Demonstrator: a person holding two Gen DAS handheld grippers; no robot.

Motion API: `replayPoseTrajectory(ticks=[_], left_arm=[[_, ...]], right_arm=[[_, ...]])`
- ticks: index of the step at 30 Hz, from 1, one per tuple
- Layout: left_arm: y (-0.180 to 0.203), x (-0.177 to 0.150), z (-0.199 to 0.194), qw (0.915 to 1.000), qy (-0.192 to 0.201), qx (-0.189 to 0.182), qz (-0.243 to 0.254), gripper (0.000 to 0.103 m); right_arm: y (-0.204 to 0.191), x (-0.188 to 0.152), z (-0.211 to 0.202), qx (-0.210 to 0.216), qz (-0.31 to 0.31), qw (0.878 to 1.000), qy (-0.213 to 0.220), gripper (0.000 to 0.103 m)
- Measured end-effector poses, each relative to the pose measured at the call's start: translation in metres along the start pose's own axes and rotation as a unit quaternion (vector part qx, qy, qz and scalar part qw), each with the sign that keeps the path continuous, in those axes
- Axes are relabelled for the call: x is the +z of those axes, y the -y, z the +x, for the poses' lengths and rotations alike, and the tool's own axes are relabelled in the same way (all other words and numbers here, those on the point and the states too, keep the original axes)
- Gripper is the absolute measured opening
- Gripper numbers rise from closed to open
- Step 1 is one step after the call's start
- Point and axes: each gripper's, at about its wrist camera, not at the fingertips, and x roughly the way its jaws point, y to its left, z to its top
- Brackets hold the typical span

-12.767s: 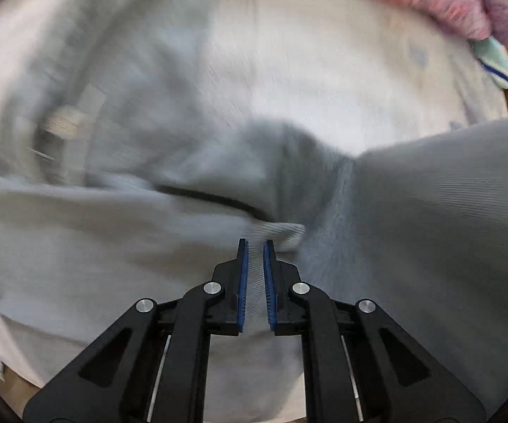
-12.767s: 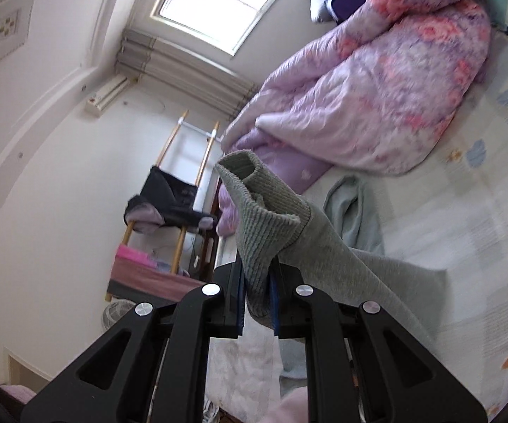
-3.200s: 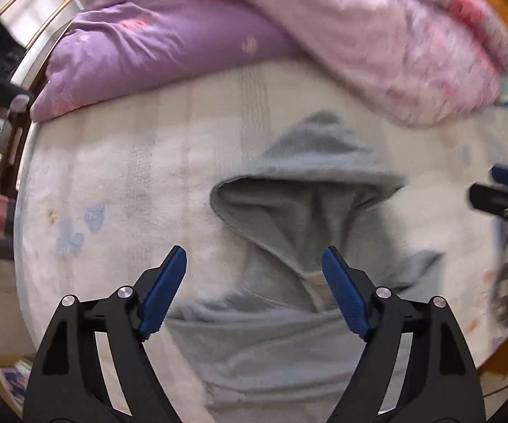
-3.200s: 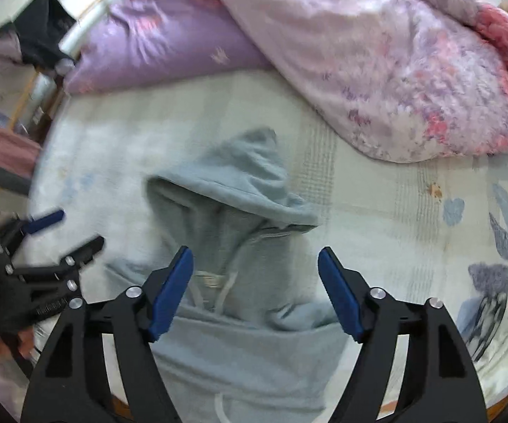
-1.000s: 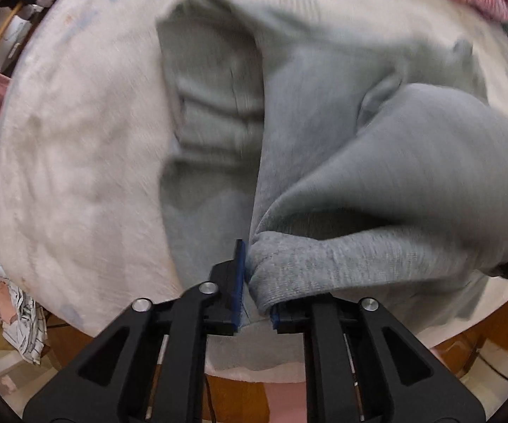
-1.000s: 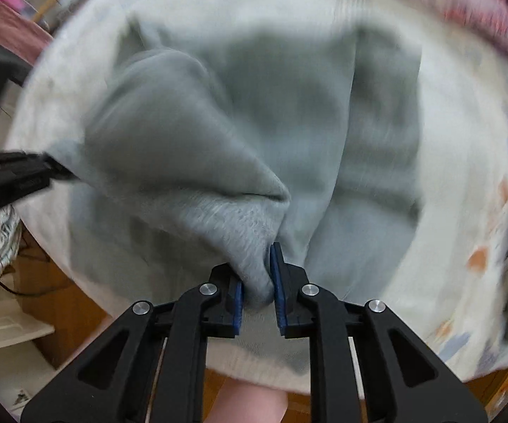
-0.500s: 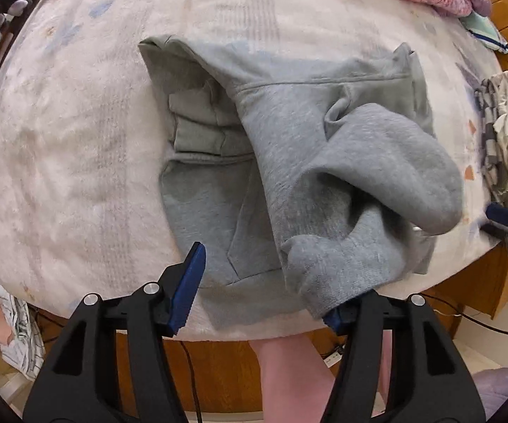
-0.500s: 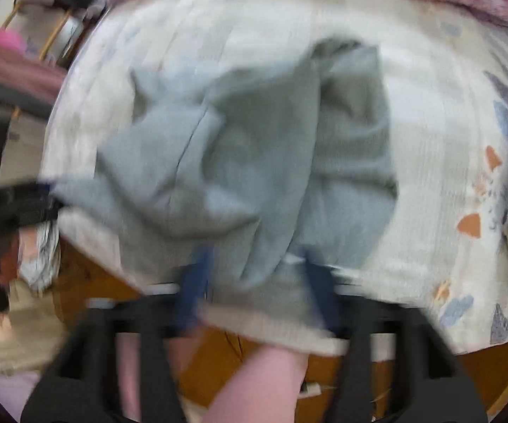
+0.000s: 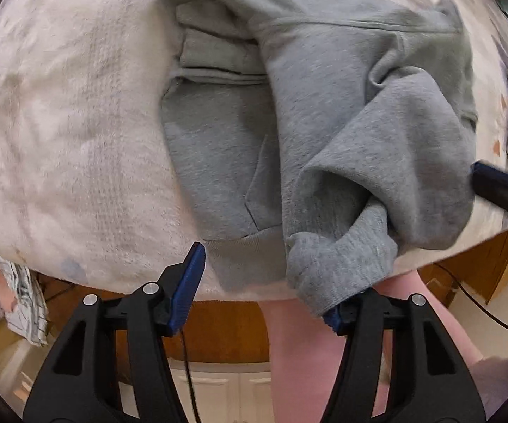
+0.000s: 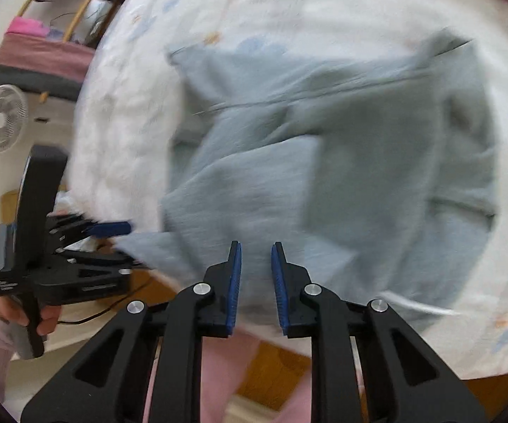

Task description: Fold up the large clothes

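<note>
Released since 1 second ago, grey fleece hoodie [image 9: 342,134] lies on white bed [image 9: 70,134]; left gripper [image 9: 261,289] wide, right gripper [image 10: 256,282] narrowly parted; no legible writing.

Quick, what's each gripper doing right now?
Left gripper: open, a hoodie cuff draped on one finger.
Right gripper: open, holding nothing.

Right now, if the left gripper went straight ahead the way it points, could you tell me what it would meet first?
Most likely the hoodie: the open left gripper points at its hem, and the sleeve cuff already drapes over one finger. Depth is unclear.
</note>
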Motion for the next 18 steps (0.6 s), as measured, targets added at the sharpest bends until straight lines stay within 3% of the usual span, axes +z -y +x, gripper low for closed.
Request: replayPoseTrajectory(ticks=[3,5,6,8,10,11,12,13,15,18], left_arm=[[0.001,0.002,-0.009,0.9997,0.020,0.005,0.014,0.076],[-0.005,0.006,-0.008,0.9998,0.011,-0.016,-0.002,0.076],[-0.009,0.010,-0.005,0.9995,0.001,-0.028,-0.016,0.076],[-0.012,0.015,-0.002,0.9986,-0.012,-0.040,-0.031,0.076],[-0.010,0.018,-0.006,0.9993,-0.004,-0.034,-0.014,0.076],[-0.005,0.019,-0.010,0.9997,0.003,-0.025,-0.001,0.076],[0.002,0.019,-0.015,0.9996,0.013,-0.012,0.023,0.076],[0.007,0.018,-0.016,0.9990,0.019,-0.004,0.039,0.076],[0.021,0.014,-0.025,0.9963,0.037,0.015,0.076,0.076],[0.043,0.002,-0.050,0.9902,0.061,0.002,0.126,0.077]], right_arm=[[-0.010,-0.006,0.008,0.065,-0.004,0.996,-0.062,0.020],[-0.010,-0.011,0.001,0.065,-0.011,0.996,-0.059,0.044],[-0.014,-0.014,-0.004,0.037,-0.035,0.998,-0.049,0.069],[-0.022,-0.019,-0.005,0.017,-0.084,0.996,-0.029,0.071],[-0.021,-0.019,0.006,0.015,-0.095,0.995,-0.028,0.071],[-0.021,-0.016,0.017,0.002,-0.095,0.995,-0.031,0.069],[-0.020,-0.011,0.028,-0.013,-0.094,0.995,-0.029,0.055],[-0.019,-0.008,0.039,-0.023,-0.082,0.996,-0.026,0.032],[-0.005,0.007,0.050,0.025,-0.008,0.999,-0.027,0.008],[0.008,0.021,0.050,0.023,0.051,0.998,-0.005,0.004]])
